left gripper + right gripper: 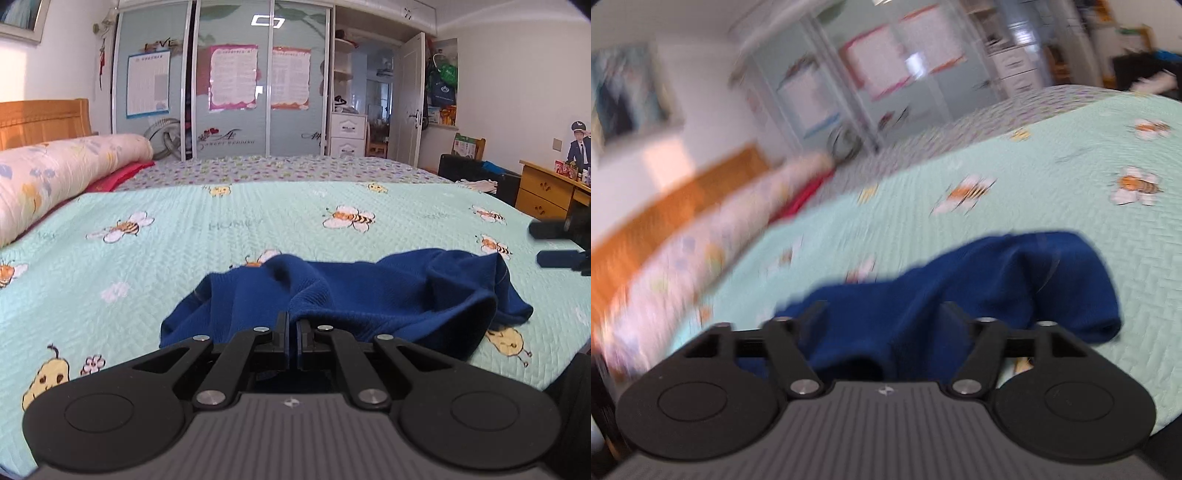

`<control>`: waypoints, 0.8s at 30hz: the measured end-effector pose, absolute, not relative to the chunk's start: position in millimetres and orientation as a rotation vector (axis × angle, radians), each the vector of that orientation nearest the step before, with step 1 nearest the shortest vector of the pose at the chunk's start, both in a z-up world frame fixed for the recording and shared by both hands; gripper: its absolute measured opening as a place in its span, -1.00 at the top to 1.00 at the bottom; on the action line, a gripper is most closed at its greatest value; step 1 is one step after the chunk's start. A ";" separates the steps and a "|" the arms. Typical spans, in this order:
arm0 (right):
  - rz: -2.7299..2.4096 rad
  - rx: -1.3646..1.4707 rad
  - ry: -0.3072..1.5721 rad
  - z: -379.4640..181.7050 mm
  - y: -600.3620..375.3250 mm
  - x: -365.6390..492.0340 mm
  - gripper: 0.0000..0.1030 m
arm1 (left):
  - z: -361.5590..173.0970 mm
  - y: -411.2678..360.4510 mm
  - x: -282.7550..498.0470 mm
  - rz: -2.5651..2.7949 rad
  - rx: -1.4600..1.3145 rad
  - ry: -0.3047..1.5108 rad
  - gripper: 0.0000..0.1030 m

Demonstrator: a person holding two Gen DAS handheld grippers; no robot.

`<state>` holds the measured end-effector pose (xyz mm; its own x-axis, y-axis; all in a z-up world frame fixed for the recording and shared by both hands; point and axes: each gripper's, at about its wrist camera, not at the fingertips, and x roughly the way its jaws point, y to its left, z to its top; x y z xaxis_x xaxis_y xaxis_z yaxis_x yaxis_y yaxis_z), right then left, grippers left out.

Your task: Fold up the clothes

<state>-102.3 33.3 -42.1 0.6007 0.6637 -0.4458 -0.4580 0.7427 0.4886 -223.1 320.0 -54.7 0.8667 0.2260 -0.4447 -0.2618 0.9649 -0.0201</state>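
Blue shirt (354,295) bunched on bed (184,240): left gripper (293,332) clamped on its near edge, right gripper (882,314) spread apart straddling cloth.

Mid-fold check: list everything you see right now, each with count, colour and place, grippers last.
blue garment: one, dark blue, crumpled on the quilt near both grippers.
quilt: one, mint green with bee prints, covering the bed.
rolled bedding: one, cream with floral print, left side by the headboard.
red cloth: one, red, under the rolled bedding.
headboard: one, orange wood, far left.
wardrobe: one, frosted sliding doors with posters, back wall.
desk: one, light wood, far right.
left gripper: black, fingers shut on the blue garment's near edge.
right gripper: black, fingers apart, garment between them.
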 end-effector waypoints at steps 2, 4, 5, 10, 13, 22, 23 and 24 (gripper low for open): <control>0.618 0.417 0.648 -38.1 19.6 -91.6 -0.43 | -54.5 318.9 -222.4 0.249 -0.077 0.456 0.94; 0.597 0.429 0.675 -39.8 20.4 -80.0 -0.43 | -55.5 316.8 -221.7 0.235 -0.071 0.465 0.94; 0.596 0.415 0.694 -42.2 26.4 -74.6 -0.43 | -57.5 315.1 -221.4 0.227 -0.065 0.472 0.94; 0.557 0.259 0.770 -66.5 91.6 -44.0 -0.44 | -64.0 307.0 -222.1 0.205 -0.056 0.500 0.94; 0.476 0.166 0.831 -95.0 124.5 -18.4 -0.10 | -63.9 304.6 -224.1 0.208 -0.046 0.504 0.93; 0.391 0.421 0.489 -29.4 13.2 -52.3 0.93 | -67.8 311.0 -226.9 0.190 -0.089 0.518 0.89; 0.379 0.429 0.453 -20.4 -4.4 -61.9 0.93 | -68.9 305.9 -224.2 0.166 -0.080 0.515 0.89; 0.366 0.418 0.437 -15.7 -17.4 -70.7 0.93 | -70.1 300.8 -221.4 0.143 -0.071 0.512 0.89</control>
